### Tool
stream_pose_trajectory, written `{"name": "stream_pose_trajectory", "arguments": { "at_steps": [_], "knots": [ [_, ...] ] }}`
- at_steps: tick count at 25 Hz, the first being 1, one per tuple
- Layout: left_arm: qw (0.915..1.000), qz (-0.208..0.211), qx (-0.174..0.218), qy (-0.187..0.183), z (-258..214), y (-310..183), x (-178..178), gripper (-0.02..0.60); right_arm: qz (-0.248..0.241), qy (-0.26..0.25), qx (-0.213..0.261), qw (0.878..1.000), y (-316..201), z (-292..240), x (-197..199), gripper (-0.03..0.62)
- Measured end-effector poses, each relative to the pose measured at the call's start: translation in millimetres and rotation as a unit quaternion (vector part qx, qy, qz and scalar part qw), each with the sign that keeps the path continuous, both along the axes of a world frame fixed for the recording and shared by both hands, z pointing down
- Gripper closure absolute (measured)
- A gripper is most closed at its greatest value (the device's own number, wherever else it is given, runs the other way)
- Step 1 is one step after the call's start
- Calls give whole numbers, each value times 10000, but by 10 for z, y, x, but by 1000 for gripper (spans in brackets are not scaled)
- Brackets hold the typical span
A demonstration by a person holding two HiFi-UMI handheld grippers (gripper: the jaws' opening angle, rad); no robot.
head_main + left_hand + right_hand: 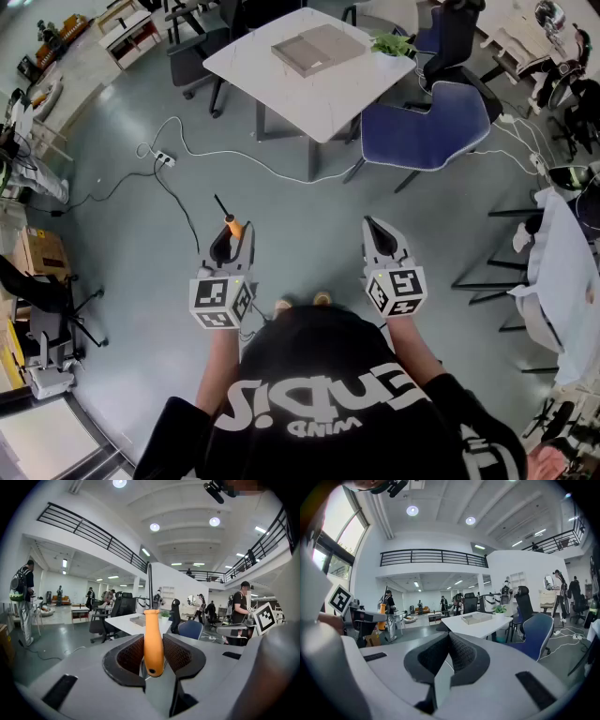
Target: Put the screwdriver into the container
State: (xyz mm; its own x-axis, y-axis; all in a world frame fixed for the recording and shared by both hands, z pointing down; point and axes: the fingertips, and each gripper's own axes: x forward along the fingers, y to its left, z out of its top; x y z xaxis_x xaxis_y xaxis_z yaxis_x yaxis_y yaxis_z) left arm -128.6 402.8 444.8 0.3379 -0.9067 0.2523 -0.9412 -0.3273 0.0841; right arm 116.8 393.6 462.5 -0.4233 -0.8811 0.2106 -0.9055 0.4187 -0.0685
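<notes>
The screwdriver (153,641) has an orange handle and a thin black shaft pointing up and away. My left gripper (153,656) is shut on its handle, the textured pads pressing both sides. In the head view the same screwdriver (232,225) sticks out ahead of the left gripper (232,246), held over the floor. My right gripper (380,240) is level with it to the right, shut with nothing between its pads (447,656). The container, a shallow grey tray (318,47), lies on the white table (281,84) far ahead; the tray (476,618) also shows in the right gripper view.
A blue chair (428,131) stands at the table's right, black office chairs (192,47) at its left. A white cable with a power strip (164,160) runs over the grey floor. A small green plant (392,43) sits on the table. Several people stand in the hall.
</notes>
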Motion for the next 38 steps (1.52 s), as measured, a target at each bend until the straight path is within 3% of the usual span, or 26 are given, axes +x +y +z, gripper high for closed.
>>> {"name": "stream_pose_trajectory", "arguments": {
  "at_steps": [11,21,28,38],
  "knots": [
    [10000,30,-7,-53,34,-29,204,449,-286,-172,-21,9994,28,-18,47,582],
    [9997,-234,53,-26,98,-142,302,449,-534,-143,-92,9984,-194,108,133,582],
    [9997,-244,27,-21,153,-588,278,449,-523,-108,-84,9985,-607,124,108,582],
    [10000,-87,-2,15,201,-1643,192,449,-371,-97,-104,9992,-1597,139,45,582]
  ]
}}
